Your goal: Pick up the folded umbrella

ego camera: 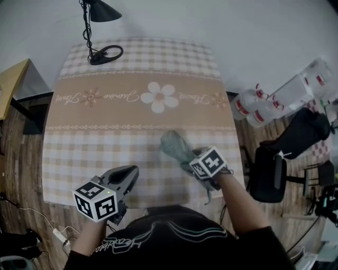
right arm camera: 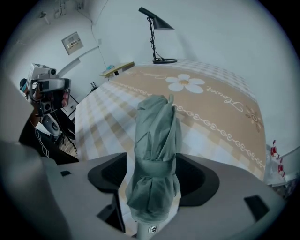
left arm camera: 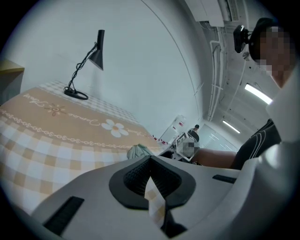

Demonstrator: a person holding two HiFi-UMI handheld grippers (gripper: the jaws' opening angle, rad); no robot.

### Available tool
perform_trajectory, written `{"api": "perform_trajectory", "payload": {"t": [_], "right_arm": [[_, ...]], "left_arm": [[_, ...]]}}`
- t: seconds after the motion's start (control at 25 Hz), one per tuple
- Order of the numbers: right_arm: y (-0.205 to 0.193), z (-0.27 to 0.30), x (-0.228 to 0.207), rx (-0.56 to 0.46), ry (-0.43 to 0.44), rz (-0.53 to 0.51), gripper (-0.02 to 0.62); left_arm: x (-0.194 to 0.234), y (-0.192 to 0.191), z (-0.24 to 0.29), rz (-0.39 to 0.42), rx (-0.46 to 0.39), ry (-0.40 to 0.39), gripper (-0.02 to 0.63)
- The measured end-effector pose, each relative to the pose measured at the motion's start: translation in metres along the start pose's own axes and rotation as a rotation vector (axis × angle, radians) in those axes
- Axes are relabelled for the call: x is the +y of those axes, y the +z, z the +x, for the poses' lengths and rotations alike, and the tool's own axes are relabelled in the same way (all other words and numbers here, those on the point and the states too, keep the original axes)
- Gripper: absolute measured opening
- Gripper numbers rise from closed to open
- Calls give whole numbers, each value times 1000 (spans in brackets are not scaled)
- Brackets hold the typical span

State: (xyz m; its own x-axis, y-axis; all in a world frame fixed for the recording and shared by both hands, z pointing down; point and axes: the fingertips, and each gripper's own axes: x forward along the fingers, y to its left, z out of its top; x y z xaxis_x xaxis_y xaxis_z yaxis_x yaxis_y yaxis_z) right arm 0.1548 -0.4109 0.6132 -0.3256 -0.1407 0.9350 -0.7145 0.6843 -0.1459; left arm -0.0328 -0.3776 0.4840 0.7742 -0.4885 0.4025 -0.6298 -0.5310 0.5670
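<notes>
The grey-green folded cloth umbrella [right arm camera: 157, 140] lies on the surface [ego camera: 105, 142], a table under a beige checked cloth with a flower on it. It is close to the near right edge. The right hand-held gripper [right arm camera: 153, 177] sits over it with its jaws wide apart, one on each side, not squeezing. The left hand-held gripper [left arm camera: 150, 161] has its jaws together, with nothing in them.

I think the soft, loose cloth could slip when it is squeezed. A bump could also push the umbrella off the edge.

I count one umbrella, two hand-held grippers and one thin black lamp [ego camera: 97, 13].
</notes>
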Motion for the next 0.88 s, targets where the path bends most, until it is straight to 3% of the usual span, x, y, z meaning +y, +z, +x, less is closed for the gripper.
{"api": "perform_trajectory", "payload": {"t": [0.28,0.52,0.88], "right_arm": [[-12,32,-8,134,-14,19,311],[-15,39,-9,263,-14,-50,313],[-17,40,-11,250,-62,-56,311]], "left_arm": [[14,-2,-4,-43,-18,32,-2],[17,-4,-4,-68,-43,44,-2],[10,-6,-1,-107,-51,20,-2]]}}
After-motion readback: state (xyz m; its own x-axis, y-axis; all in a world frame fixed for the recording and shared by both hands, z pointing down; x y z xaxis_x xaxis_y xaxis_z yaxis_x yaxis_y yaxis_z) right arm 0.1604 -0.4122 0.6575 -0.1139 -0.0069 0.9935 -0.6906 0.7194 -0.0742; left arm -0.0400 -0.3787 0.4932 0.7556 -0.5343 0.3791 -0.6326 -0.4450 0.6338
